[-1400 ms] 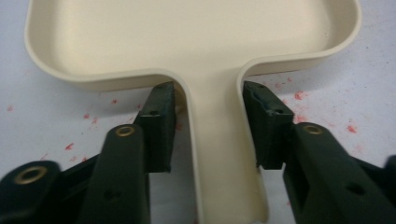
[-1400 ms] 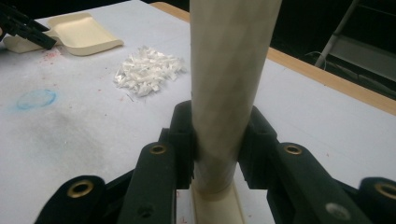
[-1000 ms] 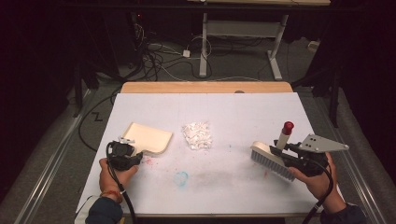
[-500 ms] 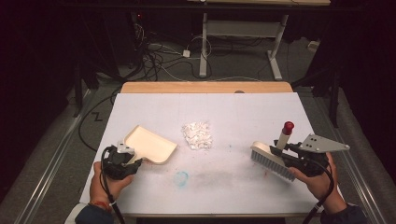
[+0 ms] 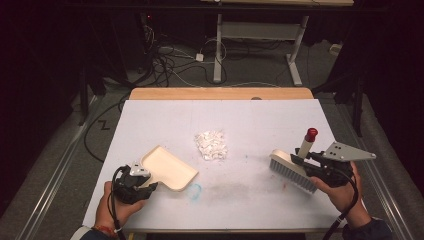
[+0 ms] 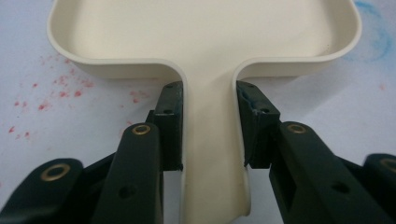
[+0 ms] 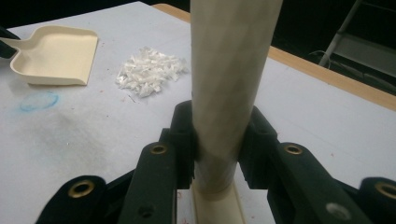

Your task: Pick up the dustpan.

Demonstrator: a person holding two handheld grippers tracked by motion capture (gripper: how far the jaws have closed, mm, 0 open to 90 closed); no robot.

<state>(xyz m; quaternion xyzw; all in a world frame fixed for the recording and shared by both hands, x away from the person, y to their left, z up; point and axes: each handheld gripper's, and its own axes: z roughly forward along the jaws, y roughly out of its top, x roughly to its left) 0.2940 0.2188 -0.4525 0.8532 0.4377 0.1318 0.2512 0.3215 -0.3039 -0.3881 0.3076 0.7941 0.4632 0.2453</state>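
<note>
Where the table's [image 5: 150, 115] near edge meets the person's hands, the left gripper [image 5: 134, 184] clamps the handle of a cream dustpan [image 5: 169, 167], whose tray lies flat just beyond it, and the right gripper [image 5: 320, 167] grips the pale, red-capped handle of a hand brush [image 5: 292, 169] at the near right. Farther in, between them, sits a small pile of white scraps [image 5: 211, 145].

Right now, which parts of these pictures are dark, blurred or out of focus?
High view: the table is evenly lit, the floor around it nearly black. Left gripper view: the dustpan is sharp, its near handle end soft. Right gripper view: the brush handle is close and blurred; the scraps are clearer.
</note>
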